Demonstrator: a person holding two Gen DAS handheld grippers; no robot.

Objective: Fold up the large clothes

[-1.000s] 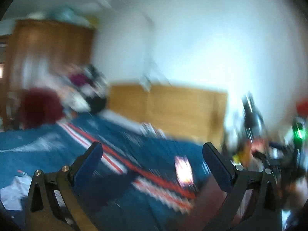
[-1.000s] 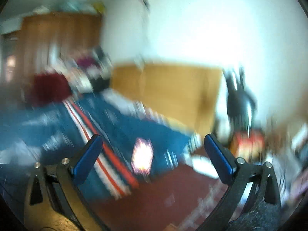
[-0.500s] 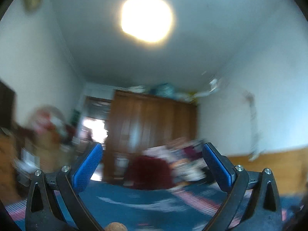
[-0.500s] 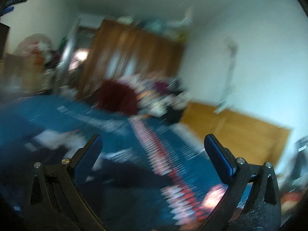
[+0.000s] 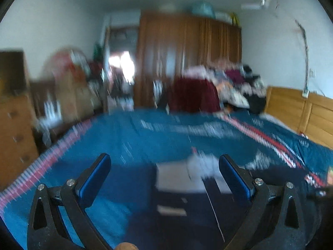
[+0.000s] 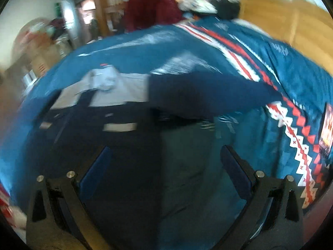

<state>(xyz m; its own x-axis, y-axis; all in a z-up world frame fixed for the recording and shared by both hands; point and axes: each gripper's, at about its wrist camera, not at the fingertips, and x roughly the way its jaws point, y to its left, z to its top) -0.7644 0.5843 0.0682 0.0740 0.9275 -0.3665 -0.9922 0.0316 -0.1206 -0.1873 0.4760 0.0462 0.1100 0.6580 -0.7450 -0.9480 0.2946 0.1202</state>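
Note:
A dark navy garment with grey-white panels (image 6: 129, 108) lies spread on the blue bedspread (image 6: 145, 48), one sleeve reaching right. In the left wrist view the same garment (image 5: 179, 198) lies just below and ahead of my left gripper (image 5: 164, 166), which is open with nothing between its blue pads. My right gripper (image 6: 164, 158) hangs open above the garment's dark lower part, also holding nothing. Both views are motion-blurred.
A blue bedspread with red-and-white patterned stripes (image 5: 260, 137) covers the bed. A pile of clothes with a maroon item (image 5: 193, 95) sits at the far end before a wooden wardrobe (image 5: 187, 58). A wooden headboard (image 5: 299, 112) runs along the right; drawers (image 5: 14, 133) stand left.
Both cameras have swung sharply: the left view from the headboard up to the ceiling and down onto the bed, the right view down over the garment. Both grippers stay open.

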